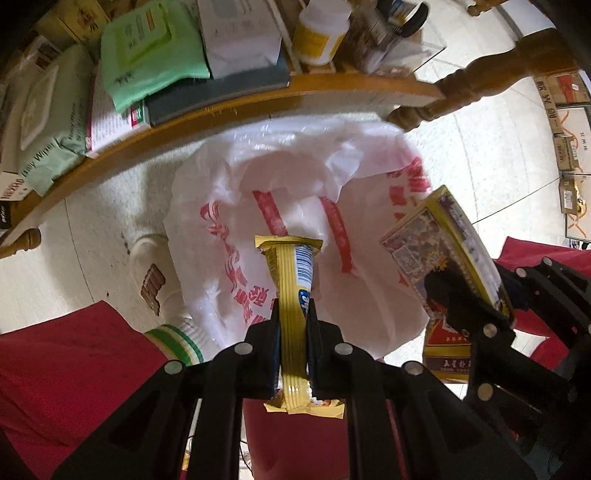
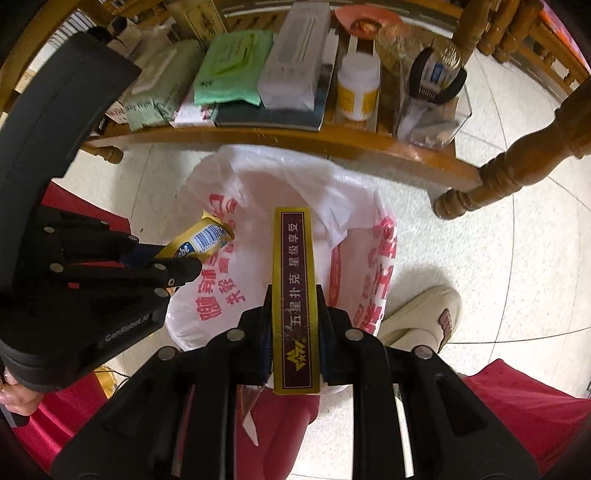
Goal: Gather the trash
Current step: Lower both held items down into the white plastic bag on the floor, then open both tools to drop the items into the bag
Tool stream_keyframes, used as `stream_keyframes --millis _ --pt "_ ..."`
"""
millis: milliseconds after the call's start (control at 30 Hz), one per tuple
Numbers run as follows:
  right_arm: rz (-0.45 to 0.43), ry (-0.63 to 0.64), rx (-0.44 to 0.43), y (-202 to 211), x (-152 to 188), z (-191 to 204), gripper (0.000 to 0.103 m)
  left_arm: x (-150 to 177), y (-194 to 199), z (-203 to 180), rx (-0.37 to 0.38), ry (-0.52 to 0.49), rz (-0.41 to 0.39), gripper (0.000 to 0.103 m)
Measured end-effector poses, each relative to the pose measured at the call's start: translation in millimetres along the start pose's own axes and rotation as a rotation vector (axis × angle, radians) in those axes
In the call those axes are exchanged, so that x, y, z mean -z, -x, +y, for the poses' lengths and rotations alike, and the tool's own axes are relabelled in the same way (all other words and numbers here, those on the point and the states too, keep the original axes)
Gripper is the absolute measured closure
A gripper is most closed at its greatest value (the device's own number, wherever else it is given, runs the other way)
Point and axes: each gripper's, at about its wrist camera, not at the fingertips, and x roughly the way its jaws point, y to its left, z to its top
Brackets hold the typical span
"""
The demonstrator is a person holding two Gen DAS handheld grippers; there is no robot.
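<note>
I point both grippers down at the white bag (image 1: 295, 206) on the floor. The bag has red writing and its mouth is open.

My left gripper (image 1: 292, 314) has its jaws pinched tight on one yellow wrapper (image 1: 295, 288). The wrapper stands up between the jaws, right over the bag. In the right wrist view I see this same gripper (image 2: 184, 271) from the side, over the left part of the bag (image 2: 258, 177), with the wrapper (image 2: 201, 236) sticking out past its tip.

My right gripper (image 2: 294, 310) has its jaws squeezed on one card box (image 2: 294, 295), gold at the edges with a dark strip. The box hangs over the middle of the bag. In the left wrist view this gripper (image 1: 465, 314) and box (image 1: 443, 254) are at the right edge of the bag.

So I count two grippers, two pieces of trash and one bag. One foot in a white sock (image 1: 159, 280) rests beside the bag. A wooden shelf (image 1: 236, 110) stands just behind the bag, with packs and one yellow bottle (image 1: 319, 33) on it.
</note>
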Motion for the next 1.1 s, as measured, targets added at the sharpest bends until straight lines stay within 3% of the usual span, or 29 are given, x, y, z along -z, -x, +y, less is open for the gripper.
stream_keyframes --millis 533,567,633,733,1100 --pt "0.053 -0.011 -0.015 -21.9 -4.8 0.9 0.084 -5.8 -28.8 -0.5 -0.012 0.007 0.063 0.09" --pt "0.054 -0.011 -0.014 -21.8 -5.7 0.8 0.084 -6.6 -29.5 -0.5 -0.023 0.008 0.062 0.088" --pt "0.051 -0.016 -0.015 -21.6 -5.9 0.5 0.08 -7.9 -32.2 0.6 -0.028 0.014 0.081 0.065" --pt "0.049 -0.025 0.0 -21.7 -6.4 -2.7 0.073 -8.7 -34.9 4.8 -0.045 0.031 0.093 0.057" --pt "0.061 -0.068 -0.01 -23.4 -8.4 -10.9 0.066 -8.3 -34.3 9.9 -0.049 0.057 0.099 0.051"
